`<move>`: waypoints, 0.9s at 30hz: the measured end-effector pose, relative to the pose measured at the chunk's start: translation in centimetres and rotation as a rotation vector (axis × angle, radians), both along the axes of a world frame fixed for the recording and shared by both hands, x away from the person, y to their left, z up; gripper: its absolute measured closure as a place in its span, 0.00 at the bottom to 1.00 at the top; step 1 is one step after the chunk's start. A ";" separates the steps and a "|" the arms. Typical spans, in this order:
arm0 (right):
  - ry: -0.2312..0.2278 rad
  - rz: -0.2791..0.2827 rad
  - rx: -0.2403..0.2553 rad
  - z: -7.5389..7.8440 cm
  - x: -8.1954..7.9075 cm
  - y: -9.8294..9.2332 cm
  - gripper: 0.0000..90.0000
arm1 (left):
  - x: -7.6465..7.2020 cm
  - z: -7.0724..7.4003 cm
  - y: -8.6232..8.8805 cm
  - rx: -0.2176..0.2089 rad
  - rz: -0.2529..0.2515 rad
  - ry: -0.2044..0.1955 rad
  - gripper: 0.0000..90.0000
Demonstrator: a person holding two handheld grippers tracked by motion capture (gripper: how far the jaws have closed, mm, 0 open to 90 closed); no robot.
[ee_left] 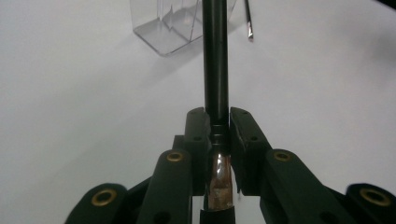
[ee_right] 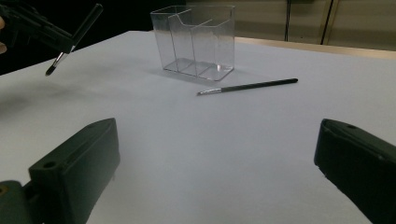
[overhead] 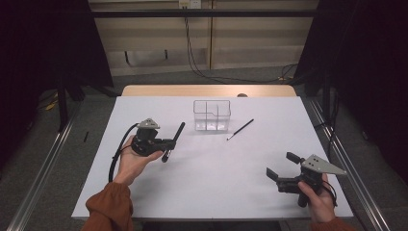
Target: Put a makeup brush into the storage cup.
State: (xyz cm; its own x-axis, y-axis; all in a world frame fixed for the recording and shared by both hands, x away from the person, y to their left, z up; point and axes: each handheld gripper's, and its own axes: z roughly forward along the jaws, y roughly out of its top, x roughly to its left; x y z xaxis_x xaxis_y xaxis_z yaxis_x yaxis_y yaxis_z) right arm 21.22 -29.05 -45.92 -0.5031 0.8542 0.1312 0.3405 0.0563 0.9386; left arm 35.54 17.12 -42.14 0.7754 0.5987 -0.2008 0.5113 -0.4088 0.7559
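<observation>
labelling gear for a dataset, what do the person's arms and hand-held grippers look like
Both arms wear rust-orange sleeves. The left hand-held gripper and the right hand-held gripper are matt black, each topped by a grey three-cornered plate. A black cable loops from the left one. Its linkage arms carry brass-coloured rivets.

We read this as a lab recording bay, not a home. White table [overhead: 207,192] on bare grey floor [overhead: 269,77], metal rails [overhead: 38,178] along both sides, black curtains [overhead: 43,43] left and right, cables [overhead: 192,53] dangling down the plain panelled back wall [overhead: 260,43].
</observation>
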 end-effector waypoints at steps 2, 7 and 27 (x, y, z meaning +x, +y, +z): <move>0.000 0.000 0.000 0.0 0.0 0.0 0.00 | -0.2 0.0 0.1 -0.033 -0.006 0.002 0.87; -0.002 -0.014 0.004 0.0 0.0 -0.1 0.00 | -1.0 0.4 0.2 -0.095 -0.009 -0.028 0.87; -0.027 0.007 0.021 0.3 -0.2 0.1 0.00 | -4.4 1.3 -1.0 -0.204 -0.114 -0.077 0.87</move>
State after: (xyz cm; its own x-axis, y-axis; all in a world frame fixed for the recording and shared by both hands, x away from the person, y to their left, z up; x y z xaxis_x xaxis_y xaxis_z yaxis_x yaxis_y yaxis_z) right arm 21.02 -28.99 -45.64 -0.5126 0.8479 0.1351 0.3148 0.0392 0.9484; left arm 31.19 16.17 -40.84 0.8531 0.4598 -0.2465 0.4088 -0.2954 0.8635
